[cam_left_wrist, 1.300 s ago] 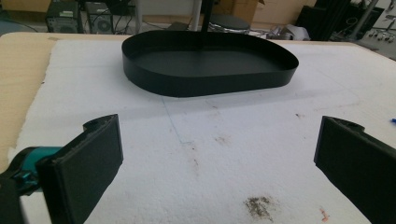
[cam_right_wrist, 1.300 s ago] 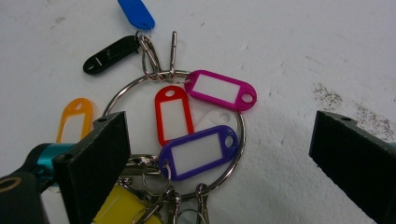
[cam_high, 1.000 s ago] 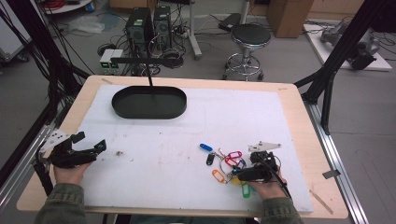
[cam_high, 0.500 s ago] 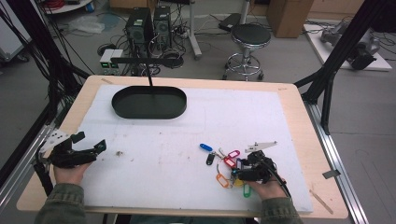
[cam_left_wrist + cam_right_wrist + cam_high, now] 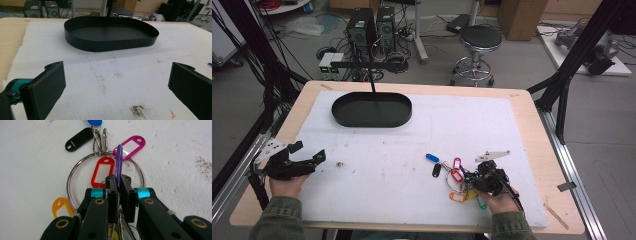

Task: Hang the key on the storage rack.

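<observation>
Right tool (image 5: 117, 195) clamped on purple plastic key tag (image 5: 119, 165) of the steel key ring (image 5: 75, 175), lying at bench front. Left tool (image 5: 115, 85) wide, idle. Lift and transfer to black oval tray (image 5: 371, 110) apparently outstanding.

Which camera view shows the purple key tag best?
The right gripper view. There the purple key tag stands on edge, clamped between the jaws of the right gripper, over the metal ring. The high view shows the key bunch as small coloured tags beside that gripper.

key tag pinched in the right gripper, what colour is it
Purple; the key tag stands on edge between the right gripper jaws, clearest in the right gripper view.
</observation>
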